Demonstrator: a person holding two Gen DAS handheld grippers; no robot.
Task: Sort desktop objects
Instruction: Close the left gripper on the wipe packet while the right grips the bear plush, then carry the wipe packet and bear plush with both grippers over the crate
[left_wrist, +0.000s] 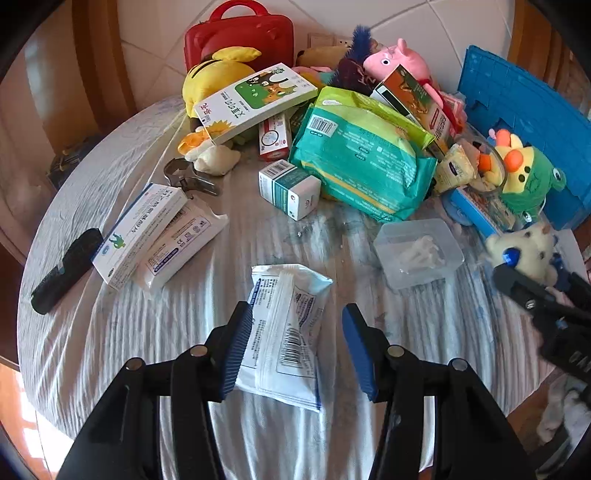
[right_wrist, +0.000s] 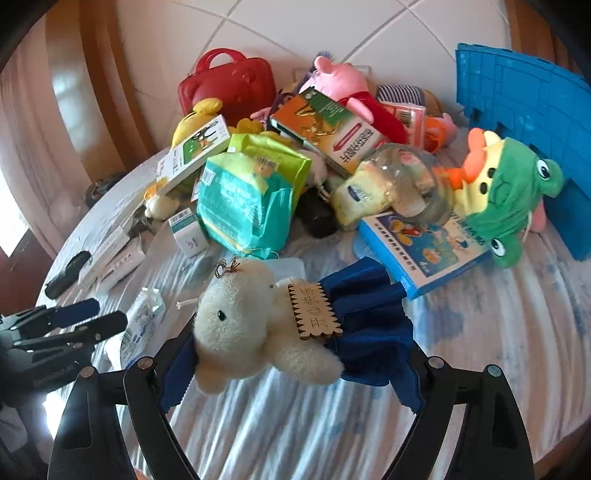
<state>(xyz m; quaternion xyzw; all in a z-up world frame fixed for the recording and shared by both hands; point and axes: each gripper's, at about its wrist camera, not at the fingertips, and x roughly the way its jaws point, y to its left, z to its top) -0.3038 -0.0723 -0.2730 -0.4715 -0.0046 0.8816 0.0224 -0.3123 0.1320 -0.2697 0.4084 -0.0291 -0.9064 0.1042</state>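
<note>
Between the blue pads of my left gripper (left_wrist: 297, 310) hangs a white plastic packet (left_wrist: 284, 332) with a barcode, held a little above the cloth; the left pad presses its edge. My right gripper (right_wrist: 295, 339) is shut wide on a cream plush bear (right_wrist: 236, 325) in a blue dress (right_wrist: 369, 317), with a wooden tag on its chest. In the left wrist view the bear (left_wrist: 524, 247) and right gripper (left_wrist: 532, 291) appear at the right edge. In the right wrist view, at the far left, are the left gripper (right_wrist: 99, 317) and its packet (right_wrist: 142, 321).
A round table (left_wrist: 110, 332) under striped cloth carries medicine boxes (left_wrist: 140, 232), a black comb (left_wrist: 66, 269), a clear lidded box (left_wrist: 417, 251), a green tissue pack (left_wrist: 365, 162), plush toys (right_wrist: 502, 192), a red case (left_wrist: 240, 37) and a blue crate (left_wrist: 535, 110).
</note>
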